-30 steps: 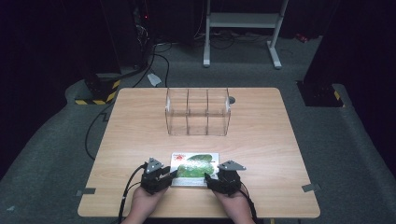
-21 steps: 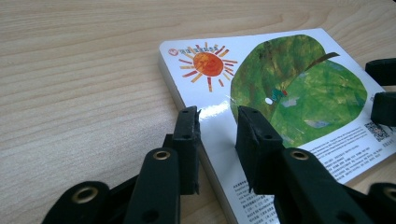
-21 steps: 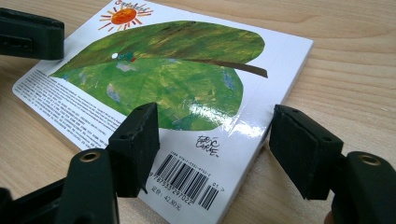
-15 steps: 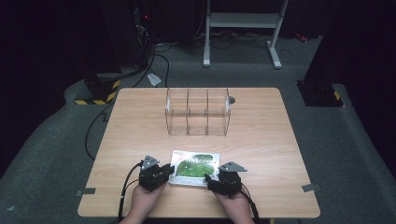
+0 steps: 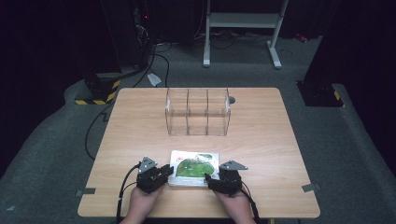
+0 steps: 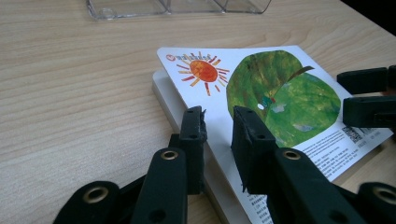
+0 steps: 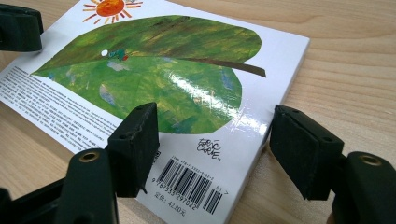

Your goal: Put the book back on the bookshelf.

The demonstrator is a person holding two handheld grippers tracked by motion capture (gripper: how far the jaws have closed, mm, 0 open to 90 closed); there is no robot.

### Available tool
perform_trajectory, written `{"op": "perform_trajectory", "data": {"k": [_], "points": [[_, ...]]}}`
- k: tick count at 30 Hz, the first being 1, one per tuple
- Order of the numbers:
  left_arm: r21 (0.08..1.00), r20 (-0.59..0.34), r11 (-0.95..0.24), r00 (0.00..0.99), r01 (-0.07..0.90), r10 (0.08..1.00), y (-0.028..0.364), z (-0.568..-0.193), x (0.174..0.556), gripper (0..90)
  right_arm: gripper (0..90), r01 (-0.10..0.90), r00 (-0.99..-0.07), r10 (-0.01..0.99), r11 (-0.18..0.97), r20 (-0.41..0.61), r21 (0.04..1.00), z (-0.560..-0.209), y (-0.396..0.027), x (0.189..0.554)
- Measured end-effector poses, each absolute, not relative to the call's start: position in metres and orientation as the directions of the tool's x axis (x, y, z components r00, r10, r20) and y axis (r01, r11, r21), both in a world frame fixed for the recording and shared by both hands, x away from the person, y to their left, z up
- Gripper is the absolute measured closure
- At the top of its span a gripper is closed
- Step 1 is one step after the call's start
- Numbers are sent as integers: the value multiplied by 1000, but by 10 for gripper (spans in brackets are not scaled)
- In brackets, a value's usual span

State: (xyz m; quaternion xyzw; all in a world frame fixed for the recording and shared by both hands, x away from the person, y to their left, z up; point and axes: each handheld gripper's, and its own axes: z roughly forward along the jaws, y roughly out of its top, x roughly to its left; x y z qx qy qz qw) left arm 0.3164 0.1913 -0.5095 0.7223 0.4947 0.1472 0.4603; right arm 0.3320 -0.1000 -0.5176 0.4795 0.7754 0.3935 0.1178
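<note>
Count: one glossy white board book with a green leaf and orange sun on its cover (image 5: 194,167), near edge of one light wooden desk (image 5: 140,126). One clear plastic organiser box (image 5: 198,112), three compartments, far centre. Two black hand-held grippers: left (image 5: 164,173), right (image 5: 212,180).

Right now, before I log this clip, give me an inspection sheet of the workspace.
Surface: wooden table, light grain.
Job's things: picture book lies flat at the near edge; clear three-bay box stands empty farther back.
Clutter: small grey disc behind the box.
Grippers: left gripper clamped on the book's left edge; right gripper open, astride its right corner.
Cables: gripper cable trails off the near edge; floor cables beyond the table.
Surroundings: grey carpet, white stand, striped block, dark room.
</note>
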Motion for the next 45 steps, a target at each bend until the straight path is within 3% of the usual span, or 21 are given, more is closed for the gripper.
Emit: {"op": "perform_trajectory", "data": {"k": [16,24,37,45], "points": [[839,-264,-57,498,540,826,195,-501,316,710,300,653,-521,826,220,218,725,-515,-101,331],[845,-286,-33,504,533,815,196,-499,317,709,239,580,-553,827,296,101,759,-508,-95,318],[873,-271,-29,533,487,801,193,-488,316,710,182,516,-635,770,368,58,773,-505,-82,300],[883,-268,-25,545,470,795,191,-482,314,711,175,511,-629,777,401,12,761,-508,-82,298]]}}
